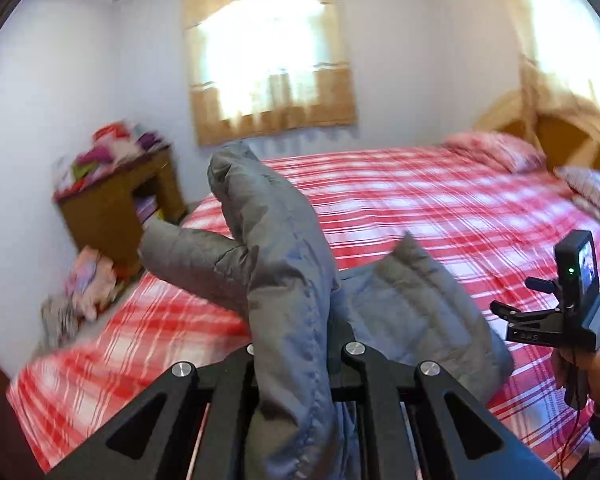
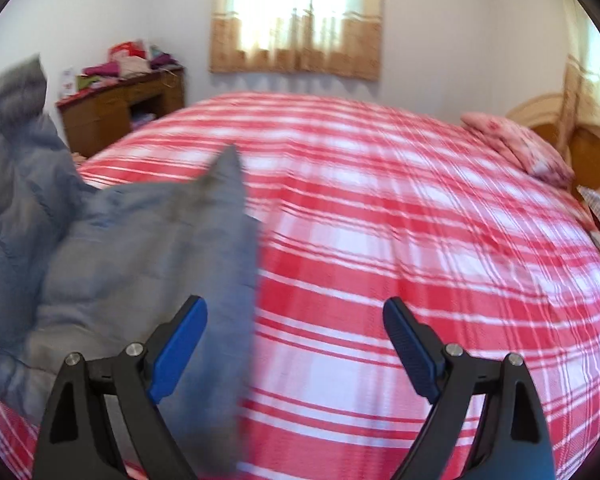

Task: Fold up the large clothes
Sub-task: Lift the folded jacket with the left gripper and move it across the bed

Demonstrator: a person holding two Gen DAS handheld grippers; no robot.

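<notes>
A grey quilted jacket (image 1: pixel 284 248) rises in a thick fold out of my left gripper (image 1: pixel 300 344), which is shut on it; the fabric hides the fingertips. A sleeve sticks out to the left, and the rest of the jacket sags onto the red-and-white plaid bed (image 1: pixel 440 208). In the right wrist view the jacket (image 2: pixel 140 248) lies bunched at the left of the bed (image 2: pixel 380 220), blurred. My right gripper (image 2: pixel 295 304) stands open above the bedspread, and the jacket's edge reaches in beside its left blue pad (image 2: pixel 180 344) without being pinched. A hand holds the right gripper's camera housing (image 1: pixel 576 264) at the right edge.
A wooden desk (image 2: pixel 120 108) piled with clothes stands against the far-left wall, with more clothes on the floor (image 1: pixel 84 288) beside it. Pink pillows (image 2: pixel 516 144) and a wooden headboard (image 2: pixel 580 144) are at the right. A curtained window (image 2: pixel 300 16) is behind the bed.
</notes>
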